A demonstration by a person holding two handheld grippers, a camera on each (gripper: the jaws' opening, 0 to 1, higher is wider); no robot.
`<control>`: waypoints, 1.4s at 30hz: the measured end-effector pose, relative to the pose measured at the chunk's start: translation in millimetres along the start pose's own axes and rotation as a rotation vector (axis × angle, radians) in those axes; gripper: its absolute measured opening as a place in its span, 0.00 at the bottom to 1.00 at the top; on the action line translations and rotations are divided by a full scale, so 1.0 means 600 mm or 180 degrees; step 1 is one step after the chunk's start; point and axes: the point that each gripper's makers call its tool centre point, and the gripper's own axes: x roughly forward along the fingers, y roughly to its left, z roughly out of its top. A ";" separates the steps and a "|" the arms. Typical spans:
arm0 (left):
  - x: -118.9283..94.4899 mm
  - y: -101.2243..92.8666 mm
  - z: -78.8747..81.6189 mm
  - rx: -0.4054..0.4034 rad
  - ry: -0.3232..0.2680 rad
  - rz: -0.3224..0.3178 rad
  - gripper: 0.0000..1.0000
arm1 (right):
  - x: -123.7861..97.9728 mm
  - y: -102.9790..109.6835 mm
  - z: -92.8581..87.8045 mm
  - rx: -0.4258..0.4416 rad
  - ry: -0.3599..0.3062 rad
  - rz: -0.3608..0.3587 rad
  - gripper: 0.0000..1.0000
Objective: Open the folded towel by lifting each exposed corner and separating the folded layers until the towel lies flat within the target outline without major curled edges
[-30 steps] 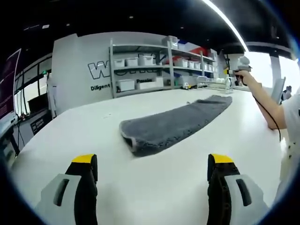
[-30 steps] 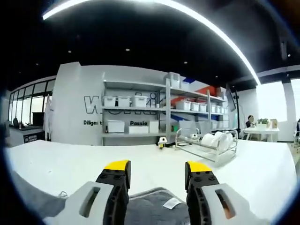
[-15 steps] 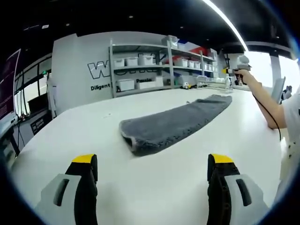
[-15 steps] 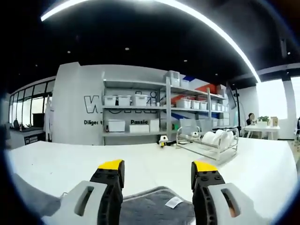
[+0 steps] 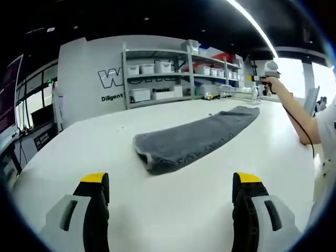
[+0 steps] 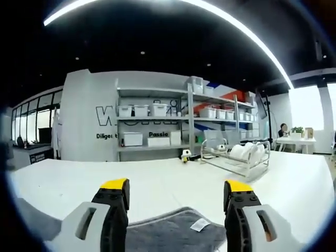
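Room: shelving with white bins (image 5: pixel 157 67) stands behind your broad white desk (image 5: pixel 173 205).
Towel: the long grey plush folded towel (image 5: pixel 191 137) lies mid-desk, its rolled near end facing your left tongs (image 5: pixel 170 181).
Left tongs: spread wide, well short of the cloth.
Right tongs (image 6: pixel 176 188): spread too, hovering over the far end by its white tag (image 6: pixel 200 224).
Handling: soft, limp, light, I'd say; pinch the top layer's corner only.
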 end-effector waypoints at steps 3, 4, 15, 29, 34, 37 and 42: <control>0.000 0.000 -0.001 0.0003 0.0007 0.0002 0.96 | 0.000 0.004 0.002 0.0011 0.0011 0.0026 0.81; -0.001 0.000 -0.001 0.0003 0.0006 0.0002 0.96 | 0.000 0.005 0.003 0.0019 0.0016 0.0036 0.84; -0.002 -0.003 -0.002 0.0005 0.0026 -0.0014 0.96 | -0.003 0.032 0.018 0.0015 0.0017 0.0219 0.99; -0.002 -0.001 -0.005 -0.0005 0.0033 -0.0010 0.96 | -0.028 0.054 0.052 -0.0043 -0.0055 0.0335 0.99; 0.000 0.000 -0.007 -0.0013 0.0037 -0.0010 0.96 | -0.040 0.041 0.063 -0.0090 -0.0066 0.0225 0.99; 0.003 -0.001 -0.009 -0.0018 0.0044 -0.0025 0.96 | -0.045 0.037 0.059 -0.0116 0.0032 0.0207 0.99; 0.005 0.002 -0.016 -0.0035 0.0071 -0.0035 0.96 | -0.050 0.050 0.050 -0.0124 0.0182 0.0310 0.99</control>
